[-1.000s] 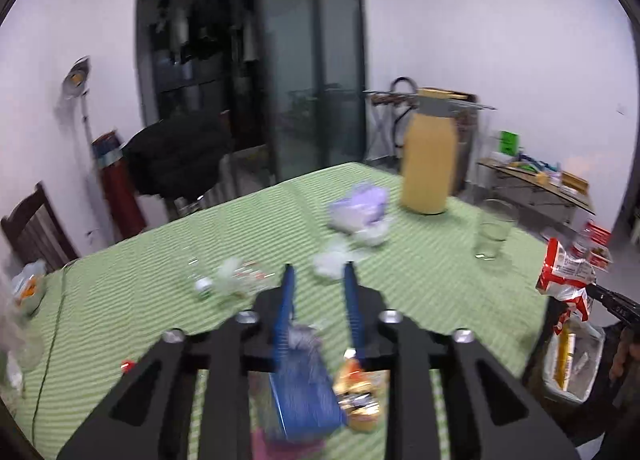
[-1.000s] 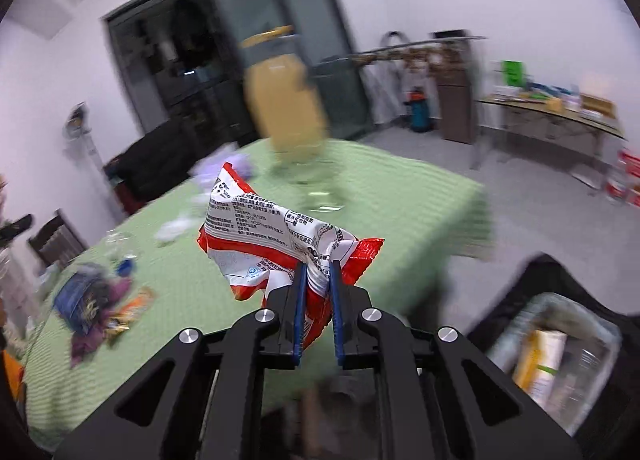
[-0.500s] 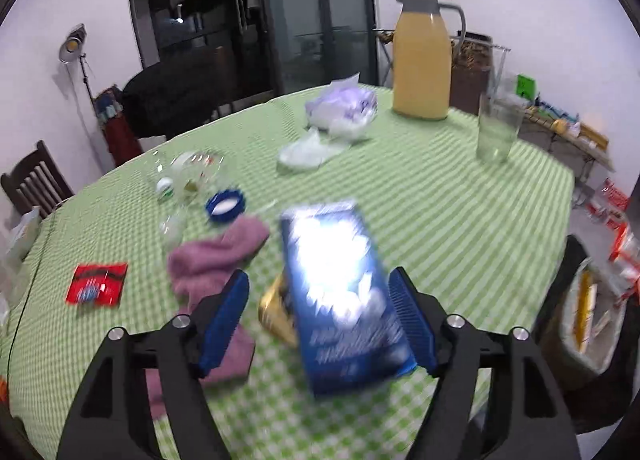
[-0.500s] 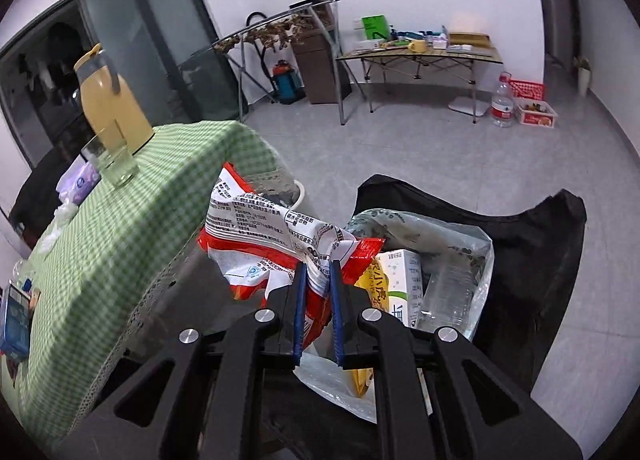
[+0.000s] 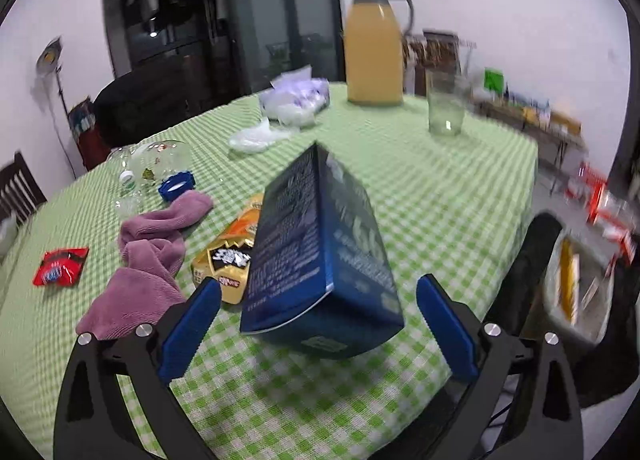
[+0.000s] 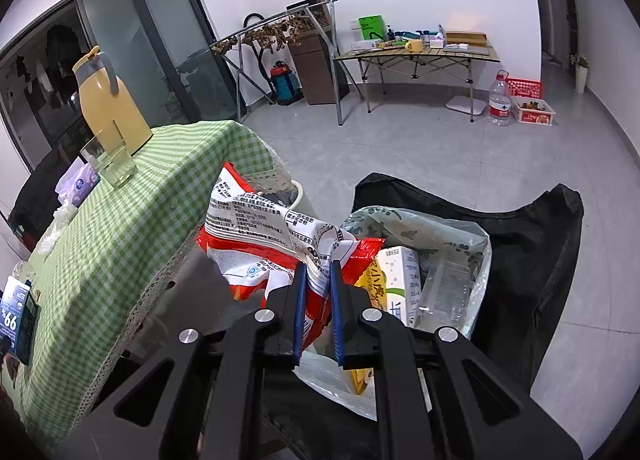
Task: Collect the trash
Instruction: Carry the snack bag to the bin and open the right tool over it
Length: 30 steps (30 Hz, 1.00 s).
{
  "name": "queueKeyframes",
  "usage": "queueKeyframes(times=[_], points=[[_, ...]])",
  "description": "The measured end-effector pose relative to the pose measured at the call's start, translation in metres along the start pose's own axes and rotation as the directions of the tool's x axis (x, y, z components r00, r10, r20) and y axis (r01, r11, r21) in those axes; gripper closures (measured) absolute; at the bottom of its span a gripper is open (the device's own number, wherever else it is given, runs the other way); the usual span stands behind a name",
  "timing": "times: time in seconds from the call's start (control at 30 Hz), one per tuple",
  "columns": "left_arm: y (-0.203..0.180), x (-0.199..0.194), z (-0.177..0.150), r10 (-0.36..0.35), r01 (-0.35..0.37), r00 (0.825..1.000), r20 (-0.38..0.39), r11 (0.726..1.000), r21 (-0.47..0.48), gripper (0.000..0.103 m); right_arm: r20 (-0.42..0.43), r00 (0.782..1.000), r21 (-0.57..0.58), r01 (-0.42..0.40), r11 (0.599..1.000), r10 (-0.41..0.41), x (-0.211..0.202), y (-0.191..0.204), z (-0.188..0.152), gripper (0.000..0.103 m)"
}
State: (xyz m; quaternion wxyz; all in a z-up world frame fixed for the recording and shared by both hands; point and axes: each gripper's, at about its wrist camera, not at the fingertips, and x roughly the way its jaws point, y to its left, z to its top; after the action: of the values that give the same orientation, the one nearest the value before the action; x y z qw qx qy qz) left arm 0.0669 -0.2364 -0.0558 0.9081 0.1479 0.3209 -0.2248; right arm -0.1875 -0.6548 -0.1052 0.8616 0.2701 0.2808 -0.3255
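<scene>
My left gripper (image 5: 318, 300) is open wide over the green checked table (image 5: 440, 196). A blue box (image 5: 320, 252) stands tilted between its fingers, touching neither. A yellow snack wrapper (image 5: 228, 256) lies beside the box. My right gripper (image 6: 318, 268) is shut on a red and white wrapper (image 6: 264, 236) and holds it just above the clear trash bag (image 6: 452, 256), which holds a carton and clear plastic. The bag also shows in the left wrist view (image 5: 580, 288), off the table's right edge.
A purple cloth (image 5: 148, 260), a red sachet (image 5: 60, 266), a blue cap (image 5: 176, 186), a crushed clear bottle (image 5: 152, 164), white tissues (image 5: 256, 136), a purple pack (image 5: 296, 96), a glass (image 5: 444, 108) and a yellow jug (image 5: 374, 48) are on the table. A black bag (image 6: 536, 244) surrounds the trash bag.
My left gripper opened and the blue box dropped from its jaws, now tipped up on edge. My right gripper swung the wrapper from the table to over the trash bag.
</scene>
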Motion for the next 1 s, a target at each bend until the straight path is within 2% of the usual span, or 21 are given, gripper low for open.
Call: queueKeyframes(times=[0.1,0.13,0.17,0.2,0.3,0.4,0.47,0.63,0.7,0.8,0.9,0.93,1.0], points=[[-0.002,0.007,-0.007,-0.025,0.025,0.999,-0.031,1.0,-0.005,0.008,-0.005,1.0,0.011,0.005,1.0,-0.005,0.001,-0.004,-0.001,0.091],[-0.001,0.009,-0.008,-0.043,0.042,0.998,-0.044,0.999,-0.019,0.019,-0.008,1.0,0.014,0.009,1.0,-0.008,0.002,-0.006,-0.002,0.091],[0.002,0.011,-0.008,-0.077,0.075,0.996,-0.054,0.996,-0.047,0.037,-0.01,1.0,0.015,0.01,1.0,-0.01,0.003,-0.007,-0.002,0.091],[0.004,0.013,-0.008,-0.095,0.09,0.993,-0.064,0.993,-0.075,0.047,-0.013,1.0,0.017,0.011,1.0,-0.01,0.004,-0.008,-0.003,0.09],[0.001,0.011,-0.008,-0.097,0.093,0.994,-0.051,0.993,-0.075,0.047,-0.024,1.0,0.016,0.01,1.0,-0.01,0.007,-0.009,-0.005,0.09],[-0.002,-0.004,-0.004,-0.119,0.12,0.993,0.019,0.99,-0.078,0.048,-0.035,0.999,0.006,0.028,1.0,-0.028,0.012,-0.008,-0.008,0.091],[-0.006,-0.012,0.004,-0.119,0.123,0.991,0.056,0.99,-0.069,0.048,-0.031,0.993,-0.033,0.109,0.994,-0.11,0.014,-0.006,-0.009,0.09],[-0.035,-0.02,0.036,-0.143,0.143,0.988,0.055,0.99,-0.001,0.048,-0.048,0.949,-0.138,0.303,0.943,-0.312,0.032,-0.01,-0.017,0.09],[-0.052,-0.026,0.045,-0.178,0.177,0.982,0.069,0.984,0.027,0.048,-0.045,0.902,-0.191,0.413,0.89,-0.429,0.043,-0.015,-0.024,0.089],[-0.086,-0.034,0.05,-0.266,0.259,0.961,0.07,0.961,0.093,0.048,-0.049,0.871,-0.228,0.466,0.855,-0.488,0.059,-0.023,-0.026,0.088],[-0.127,-0.031,0.051,-0.354,0.343,0.935,0.031,0.921,0.186,0.048,-0.062,0.839,-0.276,0.506,0.817,-0.54,0.083,-0.027,-0.019,0.086],[-0.142,-0.029,0.052,-0.371,0.36,0.928,0.012,0.907,0.217,0.048,-0.07,0.835,-0.291,0.506,0.812,-0.545,0.092,-0.027,-0.017,0.085],[-0.167,-0.026,0.051,-0.409,0.401,0.912,-0.02,0.881,0.253,0.048,-0.1,0.823,-0.326,0.504,0.8,-0.56,0.108,-0.027,-0.018,0.075]])
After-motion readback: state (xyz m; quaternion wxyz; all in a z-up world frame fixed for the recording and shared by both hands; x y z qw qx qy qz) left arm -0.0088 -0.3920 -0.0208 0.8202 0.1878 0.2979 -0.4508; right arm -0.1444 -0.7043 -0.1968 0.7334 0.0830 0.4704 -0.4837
